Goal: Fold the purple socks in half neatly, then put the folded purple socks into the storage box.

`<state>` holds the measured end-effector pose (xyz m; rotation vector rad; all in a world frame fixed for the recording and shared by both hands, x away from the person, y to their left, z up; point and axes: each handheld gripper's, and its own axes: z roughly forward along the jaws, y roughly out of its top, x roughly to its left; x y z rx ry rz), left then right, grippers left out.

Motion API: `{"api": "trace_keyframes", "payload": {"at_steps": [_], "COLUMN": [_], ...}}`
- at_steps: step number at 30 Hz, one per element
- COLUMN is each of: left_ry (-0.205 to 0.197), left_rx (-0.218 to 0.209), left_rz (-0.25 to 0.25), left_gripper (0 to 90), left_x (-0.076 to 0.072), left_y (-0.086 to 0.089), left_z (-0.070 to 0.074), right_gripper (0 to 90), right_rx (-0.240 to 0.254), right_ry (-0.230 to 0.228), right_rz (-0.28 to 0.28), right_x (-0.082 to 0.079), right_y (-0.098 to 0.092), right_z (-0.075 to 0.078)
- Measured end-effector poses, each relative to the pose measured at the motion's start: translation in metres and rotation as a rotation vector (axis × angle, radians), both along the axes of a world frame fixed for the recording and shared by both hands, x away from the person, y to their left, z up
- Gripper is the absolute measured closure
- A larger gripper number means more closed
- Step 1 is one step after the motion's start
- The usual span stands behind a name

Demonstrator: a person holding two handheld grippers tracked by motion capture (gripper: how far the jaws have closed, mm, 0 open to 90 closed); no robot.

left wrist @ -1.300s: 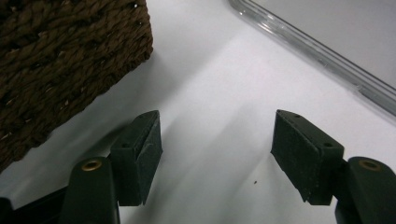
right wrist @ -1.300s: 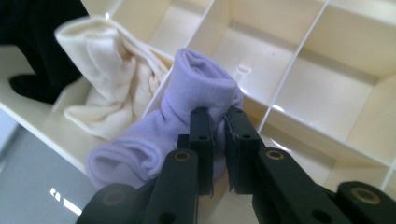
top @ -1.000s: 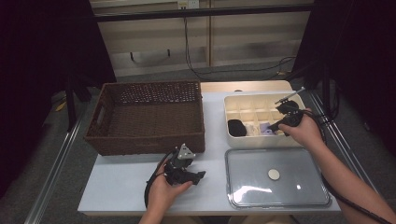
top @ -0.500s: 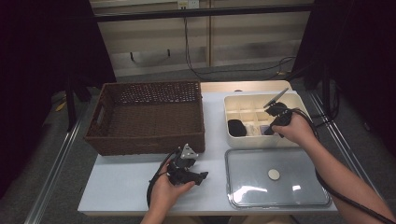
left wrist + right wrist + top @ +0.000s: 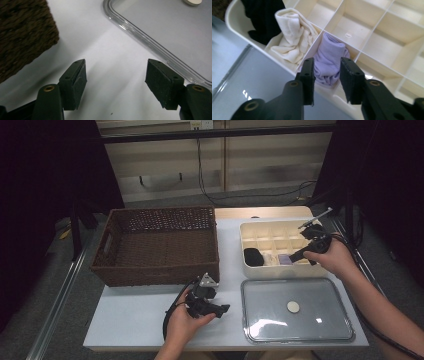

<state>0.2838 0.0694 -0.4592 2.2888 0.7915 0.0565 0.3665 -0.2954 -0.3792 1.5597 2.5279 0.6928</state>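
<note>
right claw [image 5: 326, 82] has just been opening, parted above the lilac cloth [image 5: 329, 60], gripping nothing.

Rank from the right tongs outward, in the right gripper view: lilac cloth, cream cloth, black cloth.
From the right tongs:
1. Lilac cloth, in the compartment just beyond the tips.
2. Cream cloth, next compartment to its left.
3. Black cloth, farthest, top left corner of the divided box.

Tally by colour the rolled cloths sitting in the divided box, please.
Black cloth: 1
Cream cloth: 1
Lilac cloth: 1
Total: 3, each in its own compartment of the divided box.
</note>
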Motion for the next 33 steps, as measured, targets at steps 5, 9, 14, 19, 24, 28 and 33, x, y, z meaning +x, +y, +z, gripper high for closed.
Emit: {"api": "trace_keyframes", "payload": {"at_steps": [5,9,14,19,24,28,33], "left_ry": [0.054,0.125,0.191,0.235,0.263,0.301,0.328], "left_rx": [0.006,-0.006,-0.018,-0.007,0.003,-0.018,0.005], "left_rz": [-0.002,0.017,0.014,0.006,0.003,-0.008,0.013], "left_gripper": [32.4,31.4,32.3,33.0,33.1,34.2,34.9], "left_x": [0.000,0.000,-0.001,-0.002,0.000,0.001,0.003], "left_y": [-0.008,-0.014,-0.024,-0.035,-0.042,-0.047,-0.053], "left_z": [0.006,0.006,0.005,0.003,0.004,0.004,0.002], "right_gripper": [52.3,46.5,41.9,38.3,33.5,33.3,30.8], "right_rx": [-0.006,0.012,0.003,0.001,-0.008,-0.015,-0.016], "right_ry": [-0.030,-0.049,-0.061,-0.049,-0.005,0.005,0.025], "right_rz": [0.036,0.062,0.076,0.052,0.011,0.005,-0.024], "right_x": [-0.022,-0.039,-0.062,-0.079,-0.094,-0.102,-0.109], "right_y": [-0.003,-0.004,-0.011,-0.027,-0.042,-0.054,-0.068], "right_z": [0.016,0.022,0.020,0.007,-0.016,-0.029,-0.039]}}
